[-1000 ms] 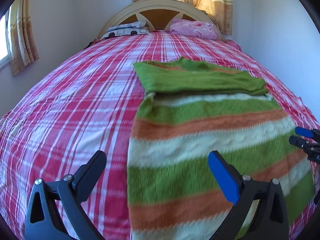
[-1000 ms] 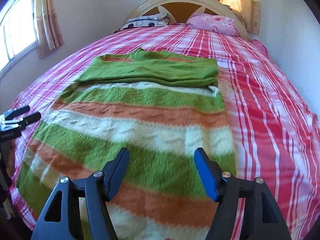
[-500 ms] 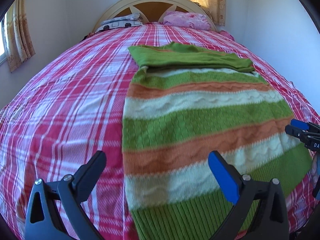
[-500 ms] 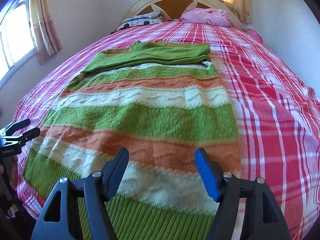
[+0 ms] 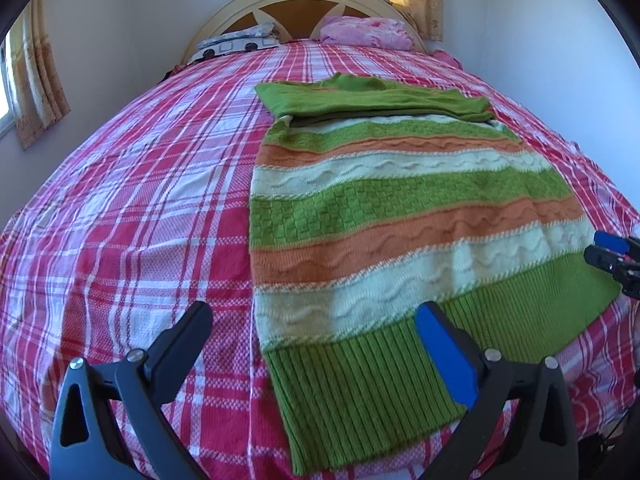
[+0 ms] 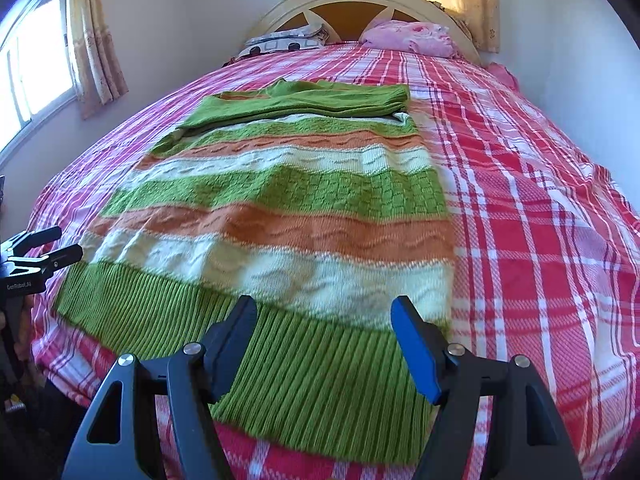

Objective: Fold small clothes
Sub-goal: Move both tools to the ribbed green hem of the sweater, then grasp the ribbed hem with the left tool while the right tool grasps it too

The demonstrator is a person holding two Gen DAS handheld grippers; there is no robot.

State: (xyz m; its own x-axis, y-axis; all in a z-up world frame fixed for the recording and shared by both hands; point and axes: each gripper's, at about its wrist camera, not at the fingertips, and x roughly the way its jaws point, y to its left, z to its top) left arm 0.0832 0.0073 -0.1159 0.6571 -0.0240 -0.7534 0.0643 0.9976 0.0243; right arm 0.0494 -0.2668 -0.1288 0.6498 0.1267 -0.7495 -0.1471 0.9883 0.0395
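Lying flat on the red checked bed cover (image 5: 120, 220), the striped green, orange and white knitted sweater (image 6: 280, 216) stretches away lengthwise, its ribbed green hem (image 6: 320, 392) right under both wide-open, empty grippers, the left gripper (image 5: 314, 344) and the right gripper (image 6: 324, 340).

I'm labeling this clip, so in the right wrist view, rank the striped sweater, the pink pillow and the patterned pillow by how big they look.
1. Striped sweater, by far the largest.
2. Pink pillow and patterned pillow look alike; both lie far off by the headboard, so I won't rank them.

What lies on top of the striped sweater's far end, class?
Plain green knit sleeves lie folded across the striped sweater, over its chest. The stripes beneath them are covered; the neckline mostly hidden.
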